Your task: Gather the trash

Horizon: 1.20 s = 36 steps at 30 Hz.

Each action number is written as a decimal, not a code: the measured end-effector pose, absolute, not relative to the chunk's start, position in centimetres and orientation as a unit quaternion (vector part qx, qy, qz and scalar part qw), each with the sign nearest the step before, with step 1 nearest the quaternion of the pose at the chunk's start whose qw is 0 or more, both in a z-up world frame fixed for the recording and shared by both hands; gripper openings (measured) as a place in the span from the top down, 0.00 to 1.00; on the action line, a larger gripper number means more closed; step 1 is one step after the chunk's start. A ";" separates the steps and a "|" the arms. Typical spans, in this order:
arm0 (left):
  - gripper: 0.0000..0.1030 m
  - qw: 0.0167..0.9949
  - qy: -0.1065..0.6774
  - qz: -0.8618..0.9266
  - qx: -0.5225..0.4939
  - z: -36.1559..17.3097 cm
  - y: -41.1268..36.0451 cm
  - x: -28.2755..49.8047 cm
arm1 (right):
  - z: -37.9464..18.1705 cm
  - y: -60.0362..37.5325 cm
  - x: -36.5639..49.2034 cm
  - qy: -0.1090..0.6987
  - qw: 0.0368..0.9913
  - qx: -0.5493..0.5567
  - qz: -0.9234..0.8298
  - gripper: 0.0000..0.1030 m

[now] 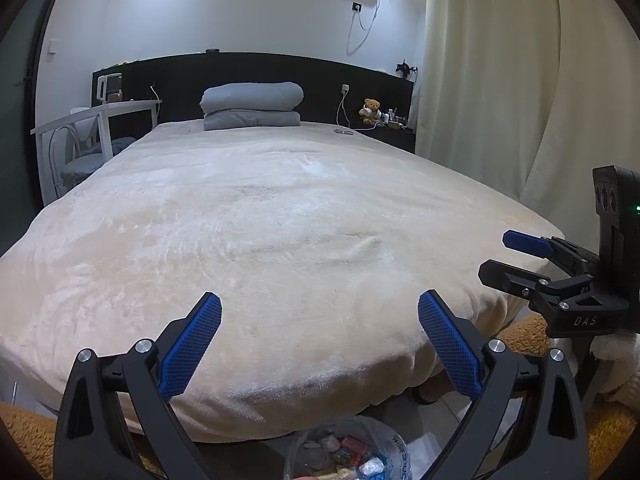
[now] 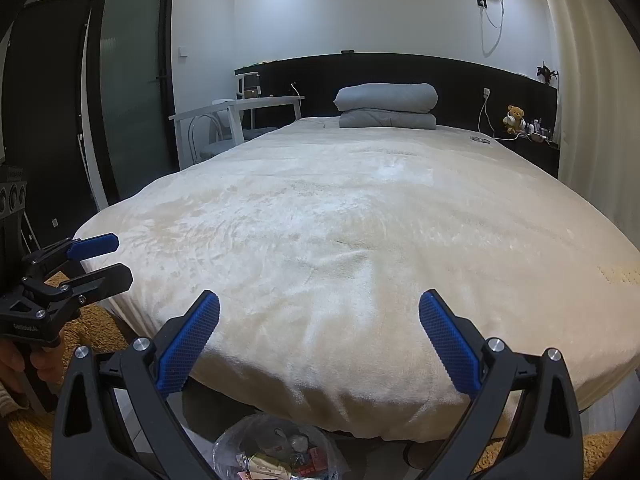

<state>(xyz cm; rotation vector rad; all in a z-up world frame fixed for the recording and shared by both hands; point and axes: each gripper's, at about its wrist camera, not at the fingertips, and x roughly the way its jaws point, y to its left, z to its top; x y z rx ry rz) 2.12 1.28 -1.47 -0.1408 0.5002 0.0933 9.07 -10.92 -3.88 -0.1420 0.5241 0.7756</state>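
Observation:
A clear plastic bag (image 1: 348,450) holding several crumpled wrappers sits on the floor at the foot of the bed; it also shows in the right wrist view (image 2: 276,452). My left gripper (image 1: 320,312) is open and empty, above the bag and facing the bed (image 1: 260,220). My right gripper (image 2: 319,311) is open and empty, also above the bag. The right gripper shows at the right edge of the left wrist view (image 1: 496,258), and the left gripper at the left edge of the right wrist view (image 2: 120,258). No loose trash shows on the cream blanket (image 2: 340,220).
Folded grey bedding (image 1: 251,106) lies by the black headboard (image 1: 256,68). A white desk and chair (image 1: 92,128) stand left, a nightstand with a teddy bear (image 1: 372,110) right. A cream curtain (image 1: 500,80) hangs right. A dark door (image 2: 128,80) is left. Brown rug (image 1: 28,432) lies underfoot.

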 end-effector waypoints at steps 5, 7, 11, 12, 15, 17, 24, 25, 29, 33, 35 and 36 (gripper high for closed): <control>0.06 0.965 0.247 0.045 -0.069 -1.5 1.2 2.2 | -3.9 -10.9 9.1 0.253 0.890 -0.068 0.374 0.04; 0.06 0.966 0.247 0.046 -0.068 -1.5 1.1 2.2 | -3.9 -10.9 9.1 0.253 0.890 -0.068 0.374 0.04; 0.06 0.966 0.247 0.045 -0.068 -1.5 1.1 2.2 | -3.9 -10.9 9.1 0.253 0.890 -0.069 0.374 0.04; 0.06 0.966 0.247 0.045 -0.068 -1.5 1.1 2.2 | -3.9 -10.9 9.1 0.253 0.890 -0.069 0.373 0.04; 0.06 0.966 0.247 0.045 -0.068 -1.5 1.1 2.2 | -3.9 -10.9 9.1 0.252 0.890 -0.068 0.374 0.04; 0.06 0.966 0.247 0.045 -0.068 -1.5 1.1 2.2 | -3.9 -10.9 9.0 0.253 0.890 -0.069 0.373 0.04; 0.06 0.966 0.247 0.044 -0.068 -1.5 1.1 2.2 | -3.9 -10.9 9.0 0.252 0.890 -0.069 0.373 0.04; 0.06 0.966 0.246 0.044 -0.067 -1.5 1.1 2.2 | -3.9 -10.9 9.0 0.252 0.890 -0.069 0.373 0.04; 0.06 0.966 0.247 0.044 -0.068 -1.6 1.1 2.2 | -3.9 -10.9 9.0 0.252 0.890 -0.070 0.373 0.04; 0.06 0.965 0.249 0.042 -0.069 -1.4 1.0 2.3 | -3.9 -10.9 9.0 0.252 0.890 -0.070 0.373 0.04; 0.06 0.965 0.249 0.043 -0.069 -1.4 1.1 2.3 | -3.9 -10.8 9.0 0.252 0.890 -0.070 0.373 0.04; 0.06 0.965 0.249 0.043 -0.069 -1.4 1.2 2.3 | -3.9 -10.8 9.0 0.252 0.890 -0.070 0.374 0.04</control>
